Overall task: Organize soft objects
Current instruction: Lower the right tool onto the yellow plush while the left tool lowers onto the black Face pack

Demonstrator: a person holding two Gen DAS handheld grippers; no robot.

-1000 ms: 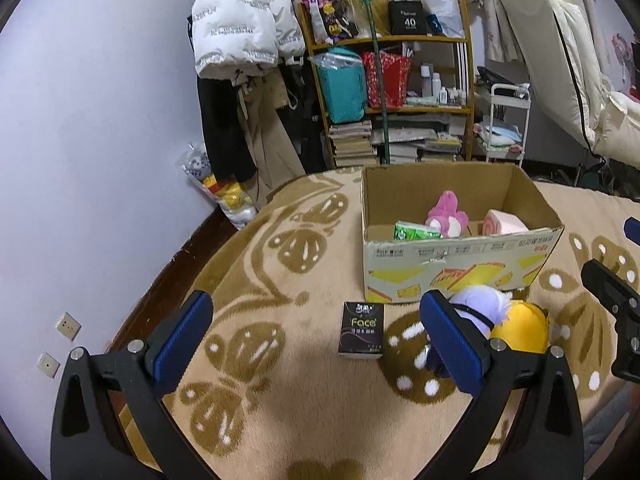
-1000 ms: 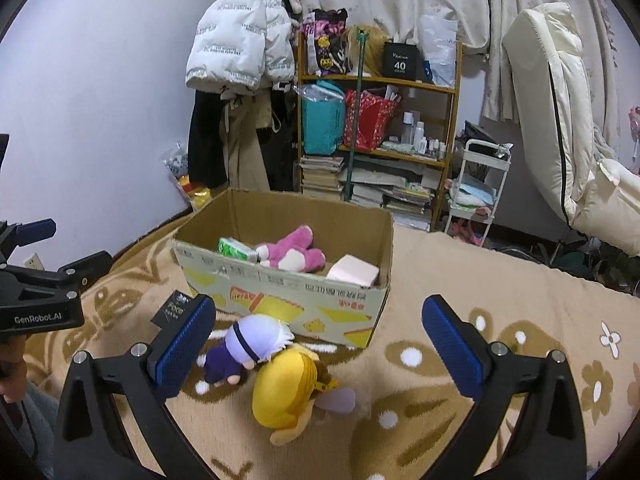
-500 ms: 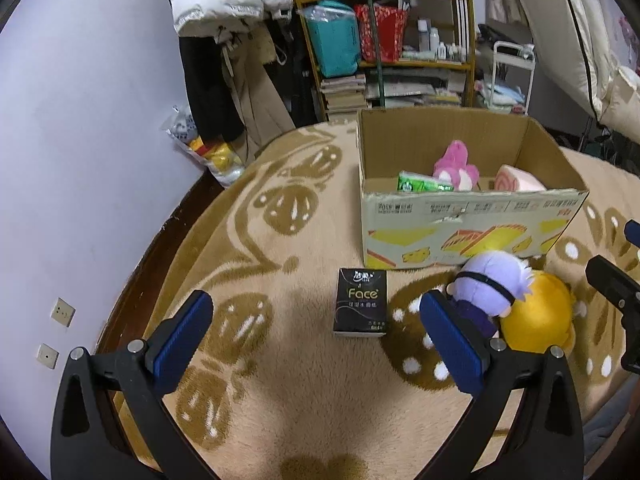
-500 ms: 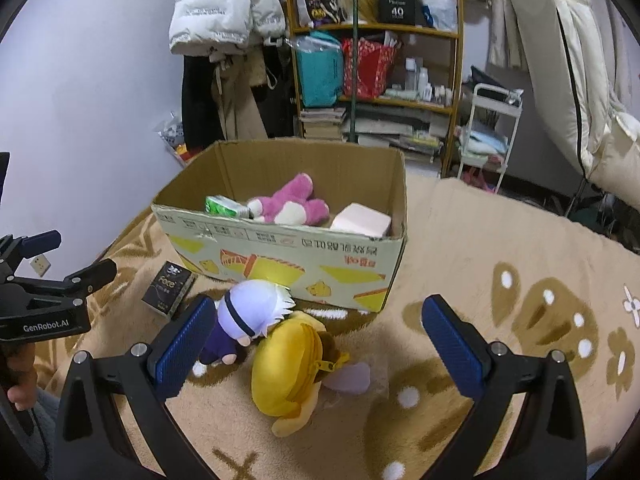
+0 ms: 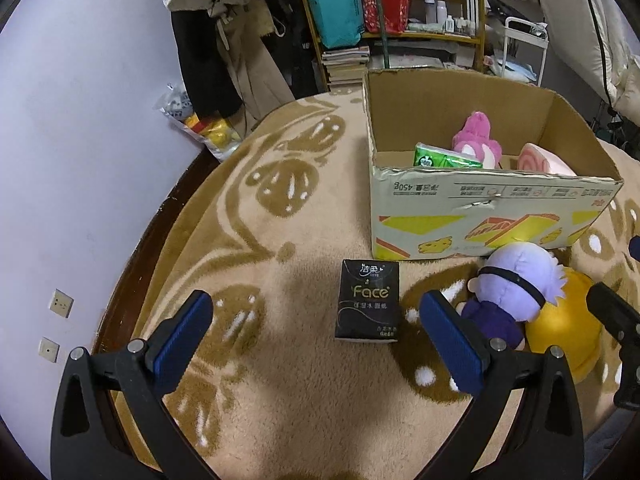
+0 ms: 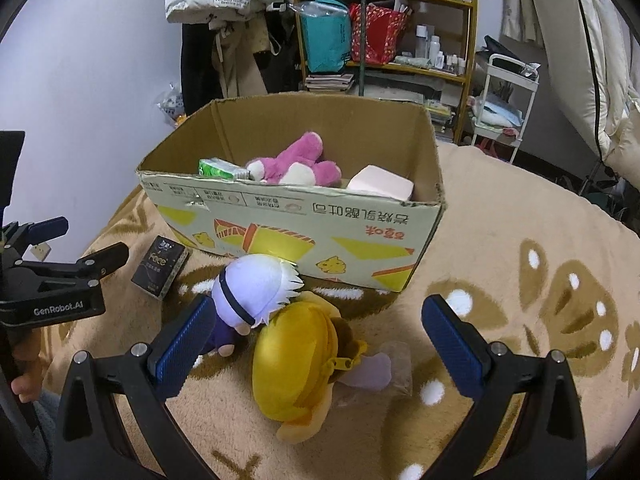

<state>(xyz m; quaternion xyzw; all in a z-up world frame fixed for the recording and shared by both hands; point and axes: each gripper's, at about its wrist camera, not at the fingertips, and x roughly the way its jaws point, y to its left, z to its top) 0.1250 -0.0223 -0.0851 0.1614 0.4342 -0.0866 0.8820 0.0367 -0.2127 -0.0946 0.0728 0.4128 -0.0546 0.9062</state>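
Now, 2 plush dolls on rug, 1 tissue pack nearby, 3 soft items in box, both grippers' fingers wide open, empty.

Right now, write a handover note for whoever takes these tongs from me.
Left tongs: open, empty, low over the carpet with the black tissue pack between the fingers' line.
Right tongs: open, empty, framing the yellow plush.
Done: the green tissue pack, pink plush and pink block lie in the cardboard box.
Left: black tissue pack, white-haired doll and yellow plush lie on the carpet in front of the box; doll and yellow plush touch each other.
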